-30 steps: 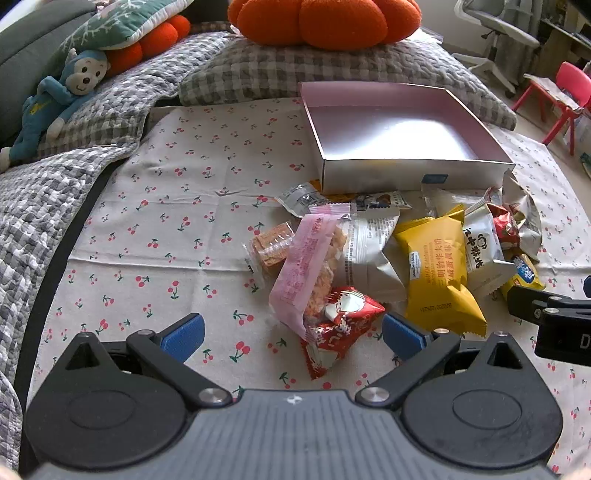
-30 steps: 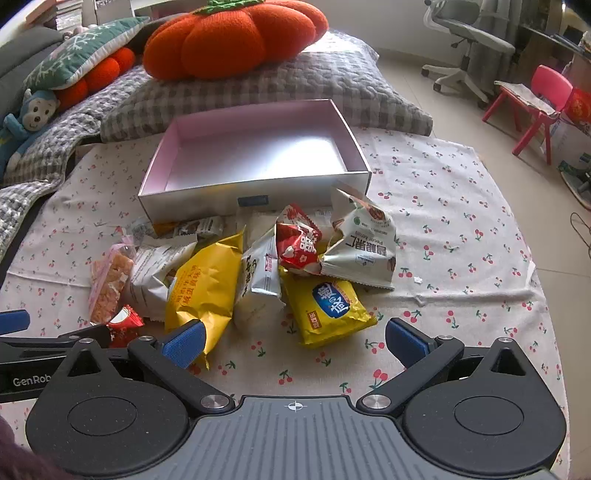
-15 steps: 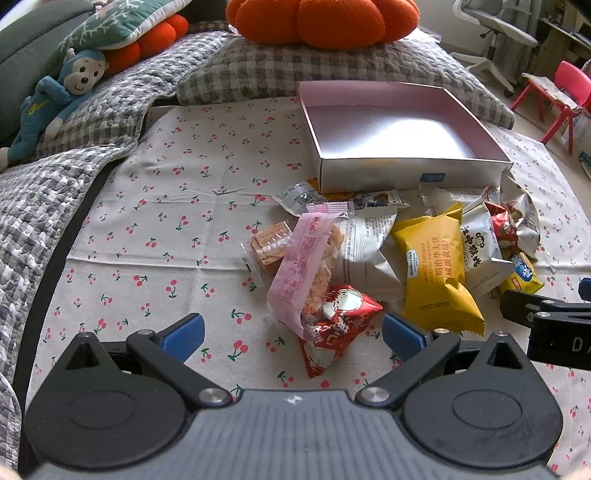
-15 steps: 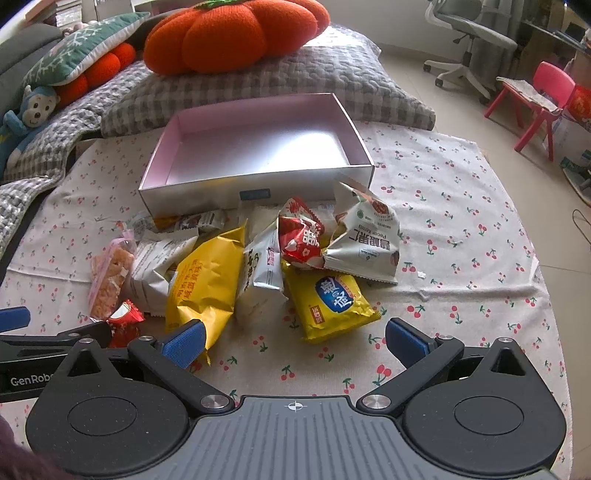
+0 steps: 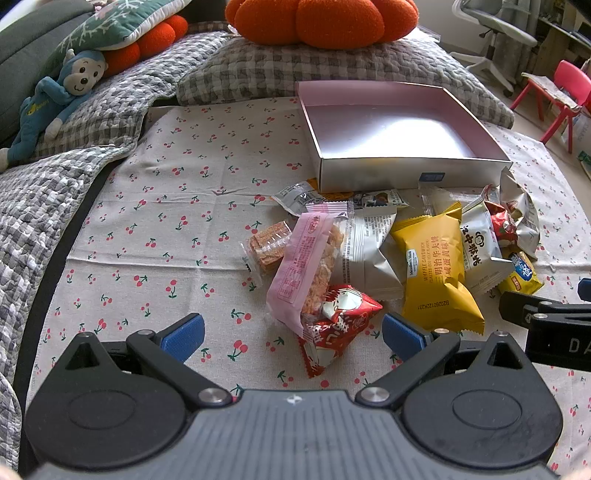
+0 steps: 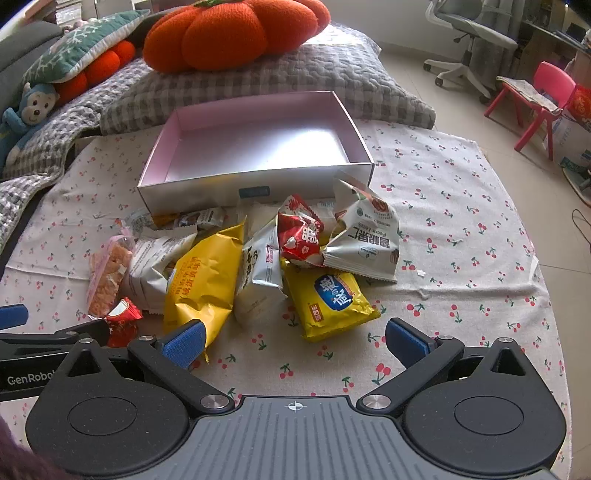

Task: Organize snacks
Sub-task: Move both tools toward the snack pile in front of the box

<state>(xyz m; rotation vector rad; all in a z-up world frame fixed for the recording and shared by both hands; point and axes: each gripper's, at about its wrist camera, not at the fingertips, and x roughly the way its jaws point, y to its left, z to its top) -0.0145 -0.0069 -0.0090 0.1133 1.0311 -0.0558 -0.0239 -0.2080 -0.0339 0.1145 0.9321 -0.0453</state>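
A pile of snack packets lies on the cherry-print cloth in front of an empty pink box (image 5: 413, 173) (image 6: 255, 186). Nearest my left gripper (image 5: 291, 334) are a small red packet (image 5: 340, 325) and a pink rice-cracker bar (image 5: 306, 266). That gripper is open, its blue pads either side of the red packet but short of it. My right gripper (image 6: 293, 341) is also open, just short of a yellow packet with a blue label (image 6: 328, 299) and a large yellow waffle packet (image 6: 203, 280). A red packet (image 6: 299, 232) and several silver ones lie further back.
Grey checked cushions (image 5: 314, 70), an orange pumpkin pillow (image 6: 229, 33) and a blue monkey toy (image 5: 59, 99) lie behind the box. A pink chair (image 6: 535, 92) and an office chair stand on the floor to the right. Bare cloth lies left of the pile (image 5: 166, 206).
Both grippers have drawn slightly back and up, so the box and pile sit a little lower and nearer in view. Both stay open; no packet has moved.
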